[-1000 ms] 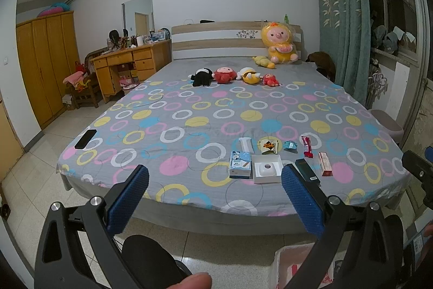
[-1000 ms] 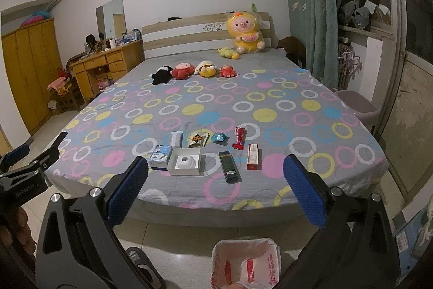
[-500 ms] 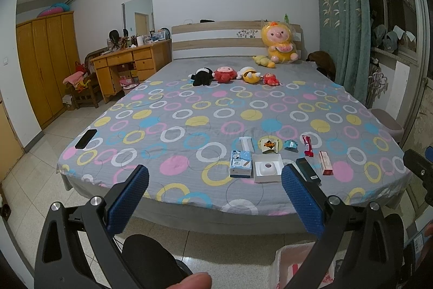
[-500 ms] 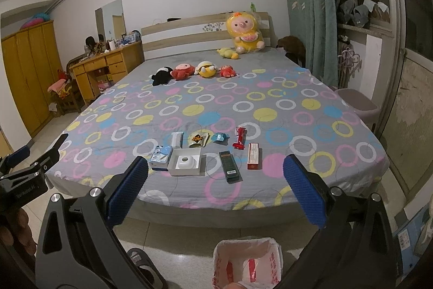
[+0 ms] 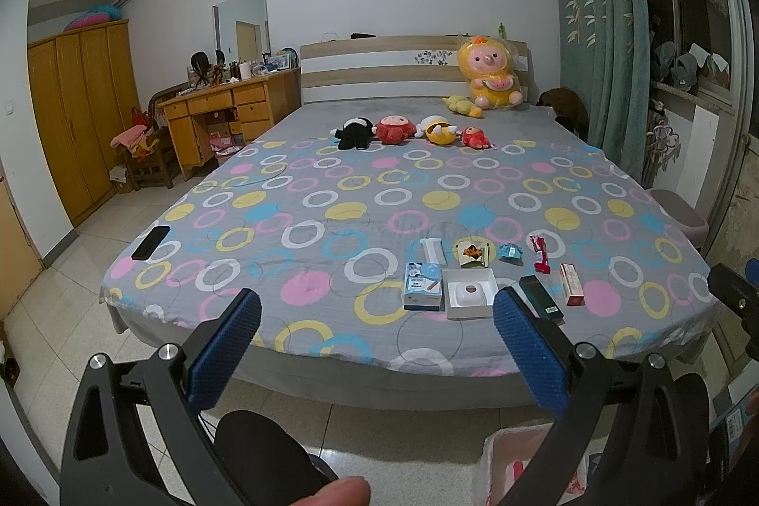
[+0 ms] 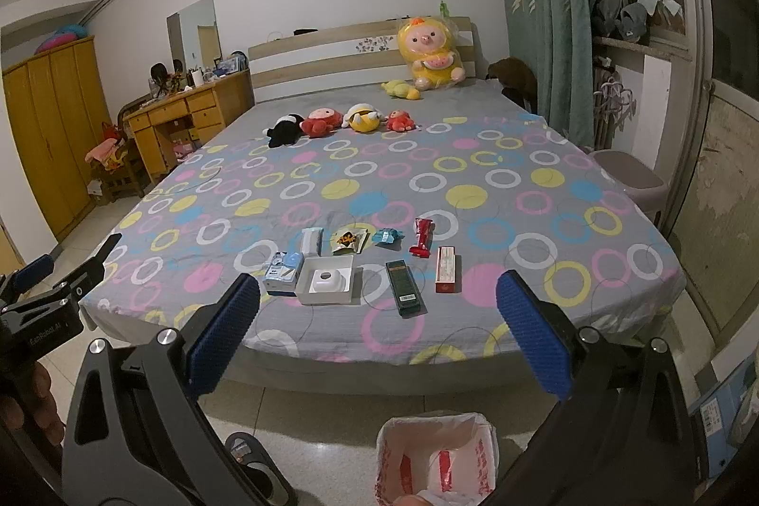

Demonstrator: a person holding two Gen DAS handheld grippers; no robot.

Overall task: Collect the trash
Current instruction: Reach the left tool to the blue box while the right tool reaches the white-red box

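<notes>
Eight small bits of litter lie in two short rows near the foot of the bed [image 6: 474, 155], none of them collected yet as far as the views show. From left to right in the right wrist view: a blue-and-white carton [image 6: 283, 272], a white tube [image 6: 311, 241] behind it, an open white box [image 6: 326, 280], a yellow snack wrapper [image 6: 350, 241], a small blue wrapper [image 6: 386, 235], a dark green box [image 6: 403, 287], a red wrapper [image 6: 421, 237] and a red-and-white box [image 6: 447, 270]. On the floor below them stands the trash bin [image 6: 439, 456], lined with a white bag that looks nearly empty, though its bottom is partly hidden.

Both tools hang short of the bed. The left hand-held gripper [image 5: 374, 352] has its blue pads spread wide with nothing between them; the right hand-held gripper [image 6: 377, 333] is likewise wide apart and empty. By my judgement the job is at its very start: every piece remains to be picked up and dropped in the bin.
</notes>
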